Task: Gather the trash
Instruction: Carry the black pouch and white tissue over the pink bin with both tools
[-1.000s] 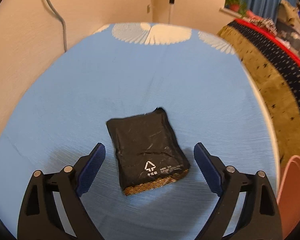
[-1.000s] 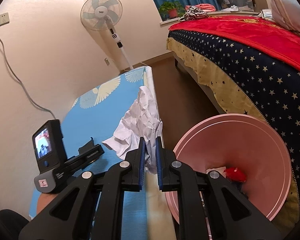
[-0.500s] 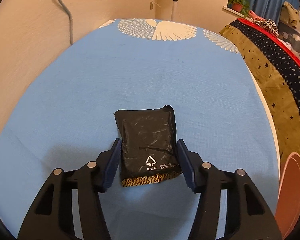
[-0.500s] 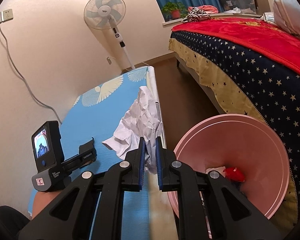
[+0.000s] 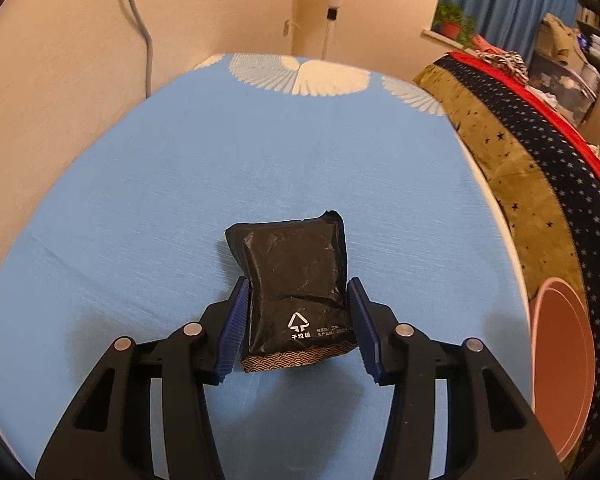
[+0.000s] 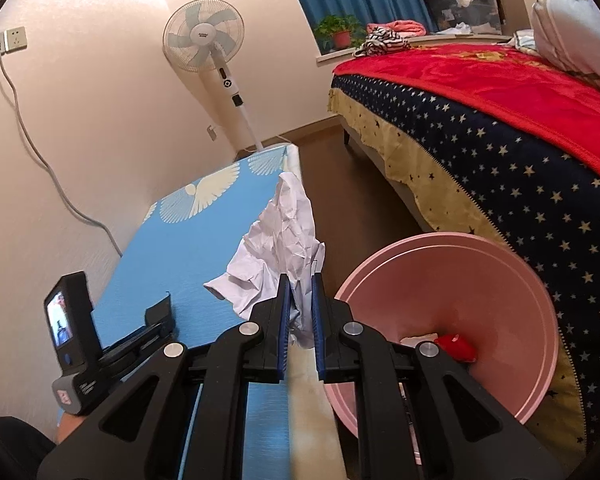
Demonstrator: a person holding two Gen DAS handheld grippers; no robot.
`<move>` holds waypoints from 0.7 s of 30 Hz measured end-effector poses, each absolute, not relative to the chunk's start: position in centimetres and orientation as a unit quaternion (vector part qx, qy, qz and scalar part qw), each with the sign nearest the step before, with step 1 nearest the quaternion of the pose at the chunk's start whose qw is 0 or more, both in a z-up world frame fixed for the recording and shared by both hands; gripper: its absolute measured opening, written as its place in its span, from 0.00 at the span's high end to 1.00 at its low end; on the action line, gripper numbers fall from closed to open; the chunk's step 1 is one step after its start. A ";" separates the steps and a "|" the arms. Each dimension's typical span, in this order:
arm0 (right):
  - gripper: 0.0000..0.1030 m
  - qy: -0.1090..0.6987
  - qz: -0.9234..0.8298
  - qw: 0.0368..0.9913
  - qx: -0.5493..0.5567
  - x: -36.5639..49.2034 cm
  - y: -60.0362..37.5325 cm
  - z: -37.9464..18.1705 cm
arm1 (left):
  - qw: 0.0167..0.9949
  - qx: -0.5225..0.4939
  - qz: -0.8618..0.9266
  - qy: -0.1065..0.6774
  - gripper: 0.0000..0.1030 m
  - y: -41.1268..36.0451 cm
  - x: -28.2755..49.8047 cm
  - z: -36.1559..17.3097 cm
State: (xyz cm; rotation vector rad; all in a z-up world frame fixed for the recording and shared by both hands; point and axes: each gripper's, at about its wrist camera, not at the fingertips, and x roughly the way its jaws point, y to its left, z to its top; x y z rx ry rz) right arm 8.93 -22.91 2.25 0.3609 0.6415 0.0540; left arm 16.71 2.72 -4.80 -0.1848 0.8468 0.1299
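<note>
A black snack wrapper [image 5: 296, 284] with white print and a gold-patterned edge lies on the blue table cover [image 5: 260, 152]. My left gripper [image 5: 298, 308] is shut on its near half, blue pads touching both sides. My right gripper [image 6: 300, 300] is shut on a crumpled white paper [image 6: 280, 240] and holds it over the table's right edge, left of the pink bin [image 6: 460, 280]. The bin holds a red scrap [image 6: 456, 346] and something white. The bin's rim also shows in the left wrist view [image 5: 560, 360].
A bed with a starred navy and red cover [image 6: 500, 120] stands right of the bin. A standing fan [image 6: 204, 40] is at the far end of the table. The wall [image 5: 60, 60] runs along the table's left side. The left gripper's body and its camera screen [image 6: 66, 320] show over the table.
My left gripper has moved forward around the black wrapper and closed from wide open onto its sides. The right gripper still holds the paper, shifted slightly.
</note>
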 end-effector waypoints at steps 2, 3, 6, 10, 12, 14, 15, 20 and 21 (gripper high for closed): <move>0.90 0.310 0.022 0.935 0.172 8.6 -22.9 2.5 | 0.911 -0.085 0.053 0.401 0.53 2.4 16.0 -4.2; 0.90 0.310 0.021 0.935 0.171 8.4 -22.9 2.5 | 0.912 -0.082 0.050 0.398 0.53 2.3 15.7 -3.9; 0.90 0.307 0.019 0.936 0.174 7.8 -23.1 2.8 | 0.918 -0.077 0.042 0.387 0.53 2.2 14.7 -2.9; 0.90 0.302 0.014 0.937 0.175 7.1 -23.1 3.3 | 0.928 -0.073 0.029 0.365 0.53 1.9 13.2 -1.4; 0.90 0.298 0.012 0.938 0.174 6.7 -23.1 3.7 | 0.932 -0.069 0.022 0.355 0.53 1.5 12.3 -0.8; 0.90 0.294 0.010 0.940 0.175 6.4 -23.1 4.0 | 0.936 -0.068 0.012 0.346 0.53 1.2 11.5 -0.3; 0.90 0.292 0.010 0.940 0.175 6.2 -23.2 4.2 | 0.937 -0.068 0.009 0.342 0.53 1.0 11.0 -0.1; 0.90 0.283 0.002 0.944 0.172 5.3 -23.3 4.7 | 0.943 -0.062 -0.003 0.327 0.53 0.3 9.3 0.6; 0.90 0.282 -0.001 0.944 0.170 5.1 -23.3 4.8 | 0.943 -0.061 -0.006 0.326 0.53 0.2 9.1 0.7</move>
